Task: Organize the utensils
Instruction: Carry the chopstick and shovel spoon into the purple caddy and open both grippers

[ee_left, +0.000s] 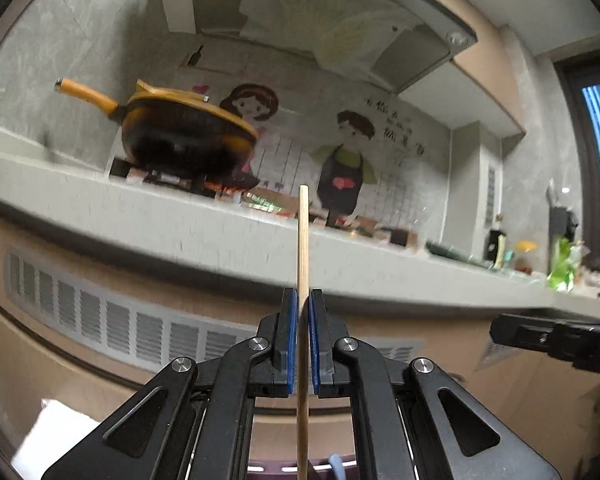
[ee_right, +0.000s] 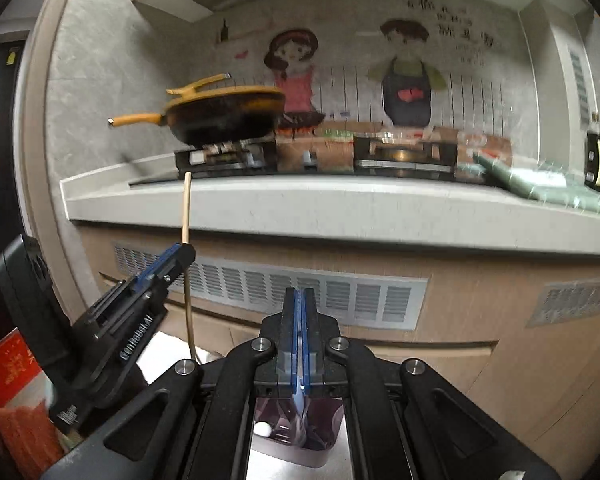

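We hold a thin, pale wooden chopstick (ee_left: 303, 280) upright in our left gripper (ee_left: 303, 304); its blue-padded fingers (ee_left: 291, 332) are closed on the stick somewhere near its middle, with the blunt top rising toward twelve o'clock across the grey desk edge (ee_left: 180, 224) and the lower part running down out of the frame. From the right wrist view the same chopstick (ee_right: 187, 216) stands at about ten o'clock, pinched by the left gripper (ee_right: 182, 250), its lower end curving down behind our right gripper's linkage.

Our right gripper (ee_right: 300, 300) has its fingers pressed nearly together. A thin pale-blue sliver shows between the pads — perhaps the handle of a utensil — but we cannot tell for sure what it is. Below it, at six o'clock, sits a translucent purple holder (ee_right: 300, 420) in a pale tray; its contents are unclear.

We judge the chopstick to be very light, stiff and smooth. A narrow round stick can roll or pivot between flat pads, so a firm pinch near the middle keeps it from swinging — gripping far out toward one end would let it tilt. It will not break under ordinary squeezing, though sideways leverage against a rim could snap it.

The yellow-handled dark pan (ee_left: 188, 136) on the stove sits well apart, at eleven o'clock.
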### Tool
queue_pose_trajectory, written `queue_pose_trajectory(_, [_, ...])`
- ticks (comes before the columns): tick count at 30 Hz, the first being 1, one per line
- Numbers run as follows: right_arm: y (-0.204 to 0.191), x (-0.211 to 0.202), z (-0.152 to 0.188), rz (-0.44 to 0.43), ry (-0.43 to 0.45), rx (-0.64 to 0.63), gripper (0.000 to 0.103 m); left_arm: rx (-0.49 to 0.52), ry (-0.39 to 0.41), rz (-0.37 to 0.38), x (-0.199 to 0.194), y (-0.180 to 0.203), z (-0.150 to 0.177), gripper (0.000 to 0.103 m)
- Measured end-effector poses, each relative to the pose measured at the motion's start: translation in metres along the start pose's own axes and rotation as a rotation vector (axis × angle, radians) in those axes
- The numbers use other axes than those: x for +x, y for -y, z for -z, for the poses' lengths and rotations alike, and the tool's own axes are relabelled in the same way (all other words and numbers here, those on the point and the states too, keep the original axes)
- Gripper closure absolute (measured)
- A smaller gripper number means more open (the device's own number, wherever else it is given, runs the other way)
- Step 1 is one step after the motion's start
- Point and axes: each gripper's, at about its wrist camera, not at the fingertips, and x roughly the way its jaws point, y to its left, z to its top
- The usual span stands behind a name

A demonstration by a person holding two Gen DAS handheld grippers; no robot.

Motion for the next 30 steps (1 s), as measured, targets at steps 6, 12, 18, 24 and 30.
queue_pose_trajectory(6, [0.016,0.04,0.027,0.003,-0.087,0.017,0.102,-0.065,-0.099,-0.052,0.031,-0.018,0.05,0.097])
queue_pose_trajectory(12, [0.034,0.05,0.046,-0.049,-0.15,0.077,0.101,-0.049,-0.184,-0.022,0.027,-0.02,0.085,0.095])
queue_pose_trajectory(18, [0.032,0.028,0.067,0.015,-0.19,0.059,0.094,-0.117,-0.225,-0.007,0.003,-0.036,0.064,0.073])
queue_pose_trajectory(24, [0.014,0.007,0.107,0.058,-0.282,0.009,0.093,-0.116,-0.303,-0.031,-0.046,-0.051,0.035,0.072])
queue_pose_trajectory(30, [0.003,-0.011,0.176,0.018,-0.429,0.066,0.088,-0.091,-0.54,-0.029,-0.091,-0.073,0.066,0.072])
